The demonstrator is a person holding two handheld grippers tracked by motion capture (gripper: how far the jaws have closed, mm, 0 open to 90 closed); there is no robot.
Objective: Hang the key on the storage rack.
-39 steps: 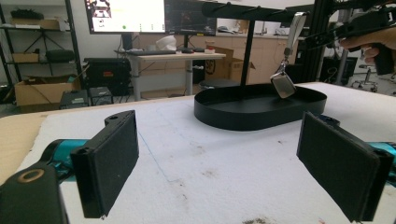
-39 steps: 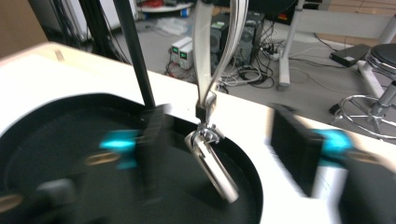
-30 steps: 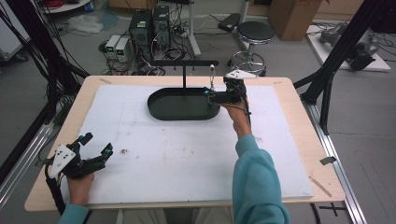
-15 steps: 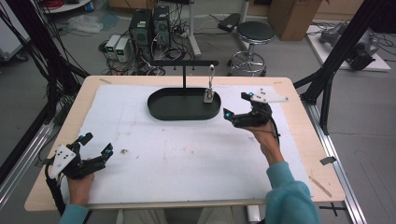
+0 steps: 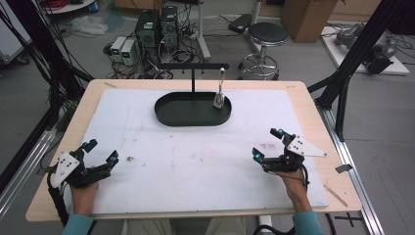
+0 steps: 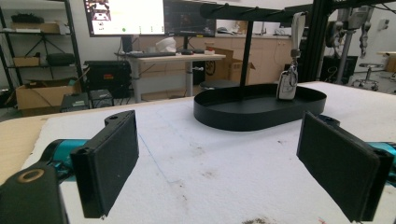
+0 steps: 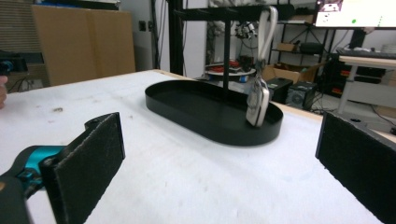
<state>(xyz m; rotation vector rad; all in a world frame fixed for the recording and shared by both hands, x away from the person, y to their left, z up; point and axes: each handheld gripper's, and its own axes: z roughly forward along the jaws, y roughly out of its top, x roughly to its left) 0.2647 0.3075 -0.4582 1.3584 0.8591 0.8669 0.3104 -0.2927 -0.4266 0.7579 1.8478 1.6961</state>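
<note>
Keys, or rather one car key fob (image 5: 219,100) on a pale strap, hang from the right end of the crossbar of the black stand (image 5: 193,66), the fob's lower end dangling just above the floor of the oval black tray (image 5: 166,115) that forms the stand's base. It looks small, hard-shelled and light, probably smooth plastic with metal trim, so it should be slippery on its broad faces and free to swing at the lightest touch. The strap (image 7: 265,28) appears soft and looped over the bar; it would crumple rather than give a firm hold. The better purchase is likely across the fob's two flat faces, near its middle, with the pads squeezing it broadside so it cannot twist. The left hand-held gripper (image 5: 100,157) rests on the white mat well in front of the tray and off to its left, jaws spread wide with nothing between them; in the left gripper view the fob (image 6: 286,85) shows far beyond those jaws. The right hand-held gripper (image 5: 268,145) sits in front of the tray and to its right, likewise wide and empty, well apart from the fob (image 7: 258,103).
</note>
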